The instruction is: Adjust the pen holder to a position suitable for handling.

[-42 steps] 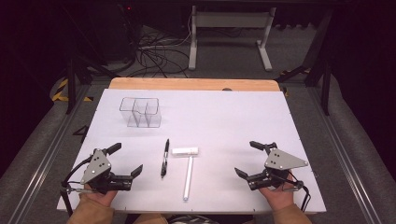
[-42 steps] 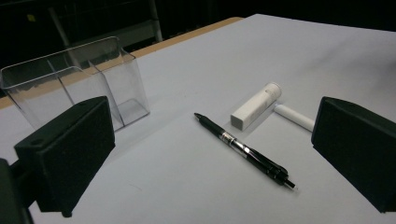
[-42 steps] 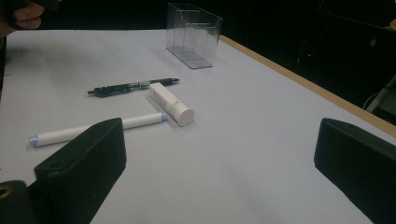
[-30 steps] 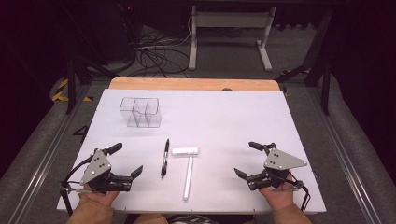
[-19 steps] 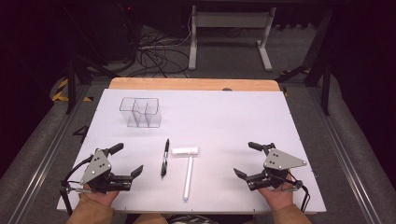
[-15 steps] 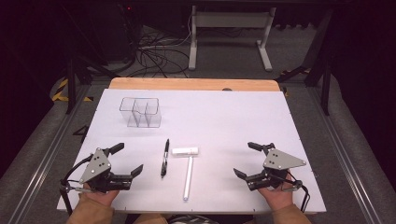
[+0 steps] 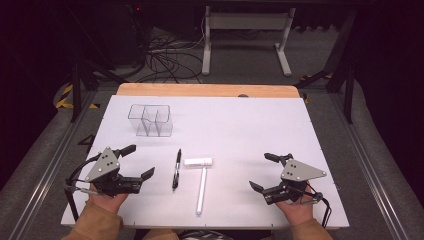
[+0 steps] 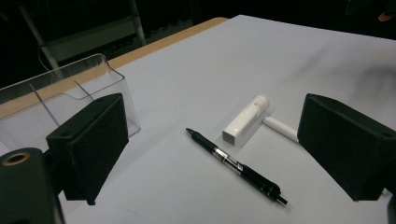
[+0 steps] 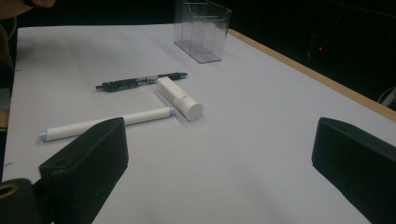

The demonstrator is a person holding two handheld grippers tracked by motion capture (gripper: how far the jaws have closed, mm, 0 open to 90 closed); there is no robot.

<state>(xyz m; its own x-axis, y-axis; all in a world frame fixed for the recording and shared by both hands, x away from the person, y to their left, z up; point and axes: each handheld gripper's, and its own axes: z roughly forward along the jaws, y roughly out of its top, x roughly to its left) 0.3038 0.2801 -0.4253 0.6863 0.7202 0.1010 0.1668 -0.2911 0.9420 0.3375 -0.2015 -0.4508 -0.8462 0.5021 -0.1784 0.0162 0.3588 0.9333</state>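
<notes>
My left gripper (image 7: 141,161) rests at the near left of the white table (image 7: 250,125). It is open with nothing between its jaws, which have just been closing a little. My right gripper (image 7: 260,171) is open and empty at the near right. Between them lie a black pen (image 7: 176,169), a short white tube (image 7: 198,162) and a long white stick (image 7: 201,191). The left gripper view looks across the pen (image 8: 238,166), the tube (image 8: 245,119) and the stick's end (image 8: 280,129). The right gripper view shows the stick (image 9: 102,123), tube (image 9: 178,98) and pen (image 9: 140,81).
A clear plastic organizer (image 7: 150,120) with open-top compartments stands at the far left of the table, seen too as the organizer (image 8: 56,102) and the organizer (image 9: 201,30). A wooden strip (image 7: 205,90) runs along the far edge. Cables and a metal stand lie on the floor beyond.
</notes>
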